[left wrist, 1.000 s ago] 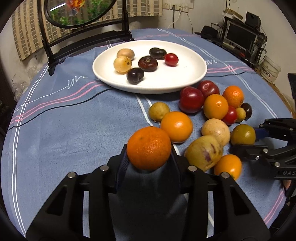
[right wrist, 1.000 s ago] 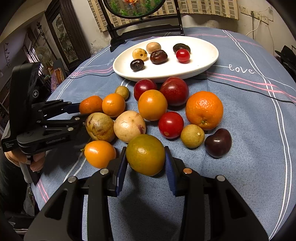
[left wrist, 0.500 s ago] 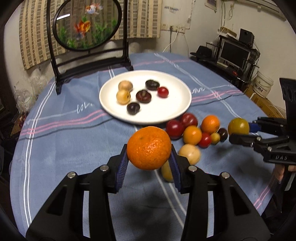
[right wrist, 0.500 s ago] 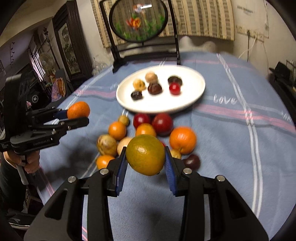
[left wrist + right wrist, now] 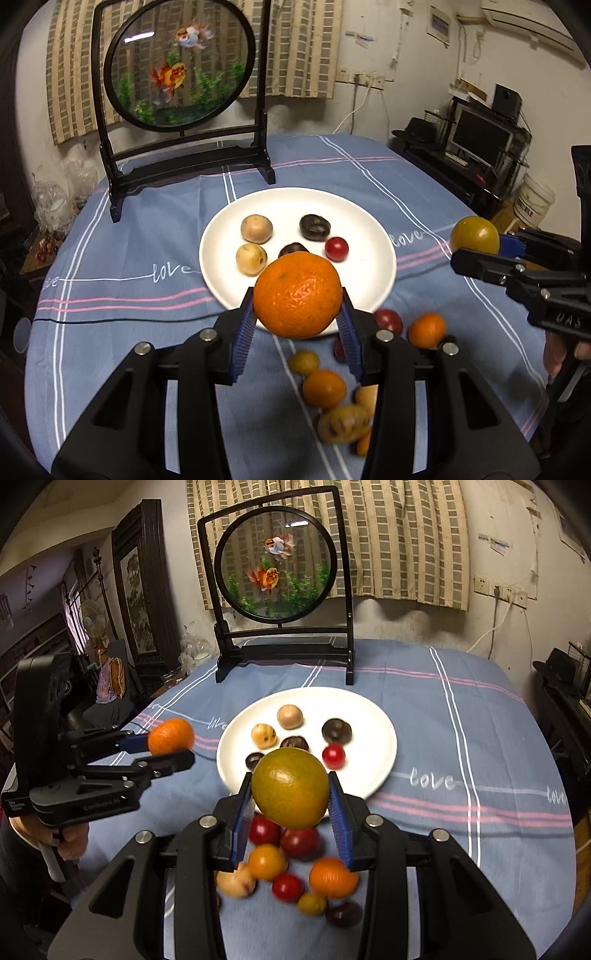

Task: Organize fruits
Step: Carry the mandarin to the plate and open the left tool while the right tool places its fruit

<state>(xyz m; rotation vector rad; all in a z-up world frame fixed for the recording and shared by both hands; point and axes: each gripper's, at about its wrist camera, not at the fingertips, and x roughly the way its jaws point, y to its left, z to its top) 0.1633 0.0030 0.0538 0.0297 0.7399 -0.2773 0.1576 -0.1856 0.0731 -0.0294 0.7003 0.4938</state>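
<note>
My left gripper (image 5: 297, 314) is shut on an orange (image 5: 297, 295) and holds it in the air above the near rim of the white plate (image 5: 373, 236). My right gripper (image 5: 291, 799) is shut on a green-yellow citrus fruit (image 5: 290, 788), also lifted clear of the table. Each gripper shows in the other's view: the right one with its fruit (image 5: 474, 234) at the right, the left one with the orange (image 5: 170, 735) at the left. The plate (image 5: 373, 716) carries several small fruits. A loose pile of fruits (image 5: 291, 867) lies on the cloth below the grippers.
A round goldfish screen on a black stand (image 5: 179, 74) rises behind the plate. The blue striped tablecloth (image 5: 110, 332) covers the table. A hand (image 5: 72, 840) grips the left tool's handle. Shelves with a monitor (image 5: 480, 136) stand off the table's right side.
Both grippers have risen from the table with their fruits still gripped. The fruit pile has dropped lower in both views and the plate and goldfish screen have come into fuller view.
</note>
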